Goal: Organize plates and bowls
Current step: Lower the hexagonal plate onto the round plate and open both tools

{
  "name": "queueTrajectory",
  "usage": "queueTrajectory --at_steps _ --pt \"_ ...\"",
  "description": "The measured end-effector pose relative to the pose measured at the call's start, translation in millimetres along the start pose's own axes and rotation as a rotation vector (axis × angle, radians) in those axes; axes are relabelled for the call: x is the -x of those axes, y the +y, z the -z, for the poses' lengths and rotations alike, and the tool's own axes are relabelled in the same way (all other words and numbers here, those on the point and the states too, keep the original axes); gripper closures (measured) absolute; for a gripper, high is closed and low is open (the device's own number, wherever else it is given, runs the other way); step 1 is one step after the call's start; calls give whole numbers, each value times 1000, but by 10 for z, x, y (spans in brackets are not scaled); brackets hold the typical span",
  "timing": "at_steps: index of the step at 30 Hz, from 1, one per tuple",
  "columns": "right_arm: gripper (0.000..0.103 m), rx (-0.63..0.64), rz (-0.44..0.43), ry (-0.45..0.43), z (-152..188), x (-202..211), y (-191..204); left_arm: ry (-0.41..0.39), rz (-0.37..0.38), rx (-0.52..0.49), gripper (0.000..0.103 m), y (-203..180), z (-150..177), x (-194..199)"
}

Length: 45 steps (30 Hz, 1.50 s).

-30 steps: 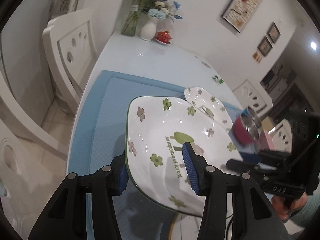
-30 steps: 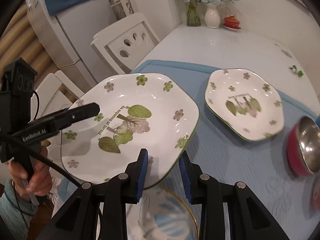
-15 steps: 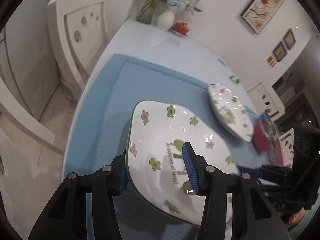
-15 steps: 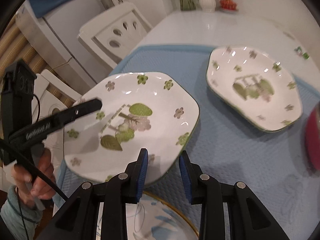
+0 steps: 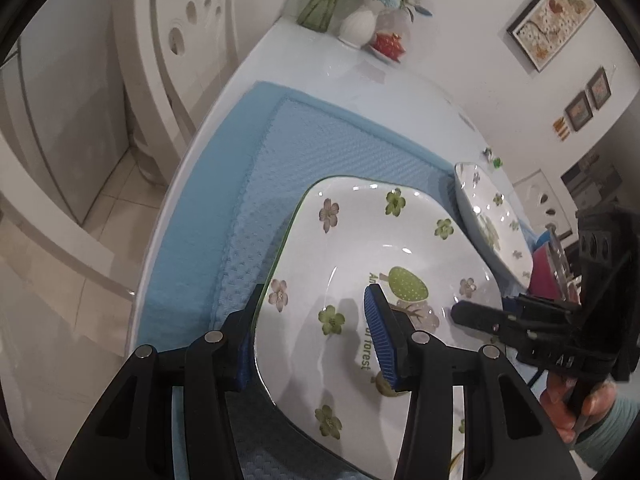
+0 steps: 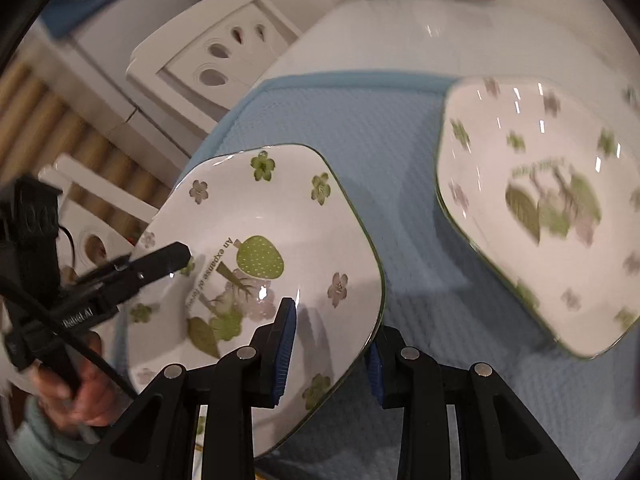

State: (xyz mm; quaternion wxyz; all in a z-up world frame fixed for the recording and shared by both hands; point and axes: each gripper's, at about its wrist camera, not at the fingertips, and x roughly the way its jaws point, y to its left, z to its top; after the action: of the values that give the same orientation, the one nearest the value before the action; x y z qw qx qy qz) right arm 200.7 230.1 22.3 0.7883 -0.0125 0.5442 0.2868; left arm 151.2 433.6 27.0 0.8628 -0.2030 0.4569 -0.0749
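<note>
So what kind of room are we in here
Most likely a home dining room: a white dining table with a blue mat, white carved chairs drawn up around it, a vase of flowers and framed pictures on the wall.

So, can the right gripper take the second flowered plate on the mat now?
Probably not. The right gripper is shut on the held plate, as is the left gripper. The second plate lies unobstructed on the blue mat.
</note>
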Motion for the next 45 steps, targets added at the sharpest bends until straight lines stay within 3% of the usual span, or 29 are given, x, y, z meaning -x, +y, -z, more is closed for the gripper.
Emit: queueTrajectory --at_steps 10,16,22,33,45 --pt "73 35 -15 -101 215 711 108 -83 49 -67 59 -411 34 576" --pt "73 10 2 -141 652 1160 122 -90 86 -126 59 -755 302 892" --pt "73 -16 16 -117 1261 1428 130 -50 105 -164 59 -993 726 1028" --pt "73 -47 17 -9 2168 1381 95 81 110 -171 59 -1082 1477 992" --pt "73 -55 23 26 2325 1251 109 132 90 -169 59 -1036 1672 860"
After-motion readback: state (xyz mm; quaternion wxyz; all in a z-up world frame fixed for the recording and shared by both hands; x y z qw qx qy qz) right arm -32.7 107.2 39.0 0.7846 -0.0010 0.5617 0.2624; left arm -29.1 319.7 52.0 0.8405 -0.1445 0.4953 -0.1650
